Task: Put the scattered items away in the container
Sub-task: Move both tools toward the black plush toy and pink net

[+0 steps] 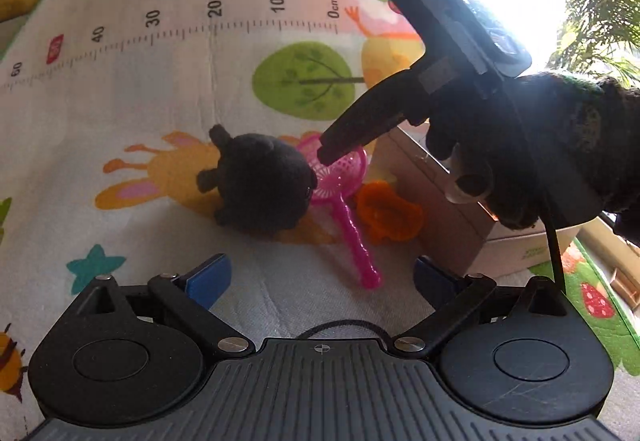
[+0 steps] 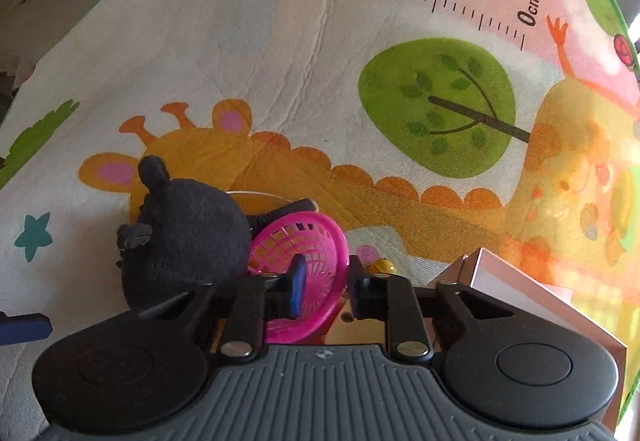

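Down on the play mat (image 1: 140, 113), the left gripper (image 1: 320, 281) hangs low with jaws wide apart. Past it lie one pink net scoop (image 1: 344, 177), one orange toy (image 1: 388, 213) and one black plush toy (image 1: 260, 185). Beside them sits the cardboard box (image 1: 440, 201); I cannot see inside. Above, a gloved hand (image 1: 520, 145) tips the right gripper (image 2: 324, 281) down, clamped on the net's rim.

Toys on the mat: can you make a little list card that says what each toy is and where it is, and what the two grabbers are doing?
black plush toy: on the play mat, touching the net
pink toy net: beside the plush, right gripper shut on its rim
orange toy: on the mat beside the cardboard box
left gripper: open, empty, short of the toys
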`<state>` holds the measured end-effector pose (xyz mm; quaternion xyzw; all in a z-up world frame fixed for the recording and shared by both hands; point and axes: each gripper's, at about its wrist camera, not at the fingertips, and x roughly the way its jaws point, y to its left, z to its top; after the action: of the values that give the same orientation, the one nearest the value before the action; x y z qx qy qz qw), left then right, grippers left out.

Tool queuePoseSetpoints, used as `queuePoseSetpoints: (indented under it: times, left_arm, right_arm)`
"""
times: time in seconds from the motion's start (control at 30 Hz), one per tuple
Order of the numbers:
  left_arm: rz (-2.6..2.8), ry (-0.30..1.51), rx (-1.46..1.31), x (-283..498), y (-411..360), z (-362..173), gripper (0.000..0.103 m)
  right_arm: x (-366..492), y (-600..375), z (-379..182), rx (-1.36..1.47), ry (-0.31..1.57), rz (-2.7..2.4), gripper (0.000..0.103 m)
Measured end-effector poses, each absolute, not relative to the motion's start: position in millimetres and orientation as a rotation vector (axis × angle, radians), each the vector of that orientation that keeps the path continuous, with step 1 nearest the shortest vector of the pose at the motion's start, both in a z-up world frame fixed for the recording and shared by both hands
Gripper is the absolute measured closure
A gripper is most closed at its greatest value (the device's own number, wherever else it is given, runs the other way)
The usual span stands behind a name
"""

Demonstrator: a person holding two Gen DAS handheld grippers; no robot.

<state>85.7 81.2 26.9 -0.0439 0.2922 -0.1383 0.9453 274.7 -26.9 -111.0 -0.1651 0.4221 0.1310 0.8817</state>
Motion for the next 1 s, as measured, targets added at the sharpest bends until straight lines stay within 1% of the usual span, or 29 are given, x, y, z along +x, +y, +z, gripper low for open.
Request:
queuePoseSetpoints:
  times: [0.1,0.2,0.23,0.27,0.37,0.43,0.47,0.5,0.67,0.77,0.83,0.87,0.9,1.0]
  left_arm:
    - [-0.283,0.596,-0.080,80,84,27,0.002]
    - [-0.279,0.611,-0.057,78,82,24,0.002]
    - [-0.280,0.617,-0.047,77,80,23,0.002]
    - [-0.285,0.622,-0.038,76,78,22,0.002]
    - [-0.331,0.644,-0.005,71,70,19,0.002]
    - [-0.374,0.659,0.020,66,63,17,0.002]
    - [-0.390,0.666,0.030,64,60,15,0.002]
    - [-0.398,0.672,0.037,62,57,14,0.002]
    - [-0.392,0.677,0.026,59,54,14,0.002]
    - [-0.384,0.673,0.015,59,56,15,0.002]
    - [-0.385,0.669,0.005,58,58,15,0.002]
    - [-0.387,0.667,-0.001,58,58,15,0.002]
    - [-0.389,0.665,-0.007,57,59,15,0.002]
    - [-0.396,0.660,-0.024,59,62,15,0.001]
  right_arm:
    - [251,-21,-108,-0.375,0.853,0.341,0.091]
    - [221,-18,-104,-0.389,0.878,0.428,0.091]
    - [208,-17,-102,-0.381,0.899,0.473,0.093]
    - [198,-18,-100,-0.368,0.919,0.512,0.096]
    - [173,-19,-94,-0.322,0.967,0.605,0.096]
    - [161,-21,-89,-0.308,0.973,0.639,0.093]
    - [158,-20,-87,-0.335,0.950,0.620,0.090]
    - [156,-19,-86,-0.370,0.920,0.595,0.090]
    - [168,-17,-97,-0.600,0.822,0.355,0.089]
    - [179,-17,-107,-0.676,0.841,0.290,0.089]
    - [187,-17,-111,-0.695,0.856,0.273,0.081]
    - [190,-17,-112,-0.699,0.855,0.265,0.072]
    - [193,-16,-114,-0.704,0.859,0.261,0.065]
    - [206,-8,-120,-0.698,0.906,0.269,0.064]
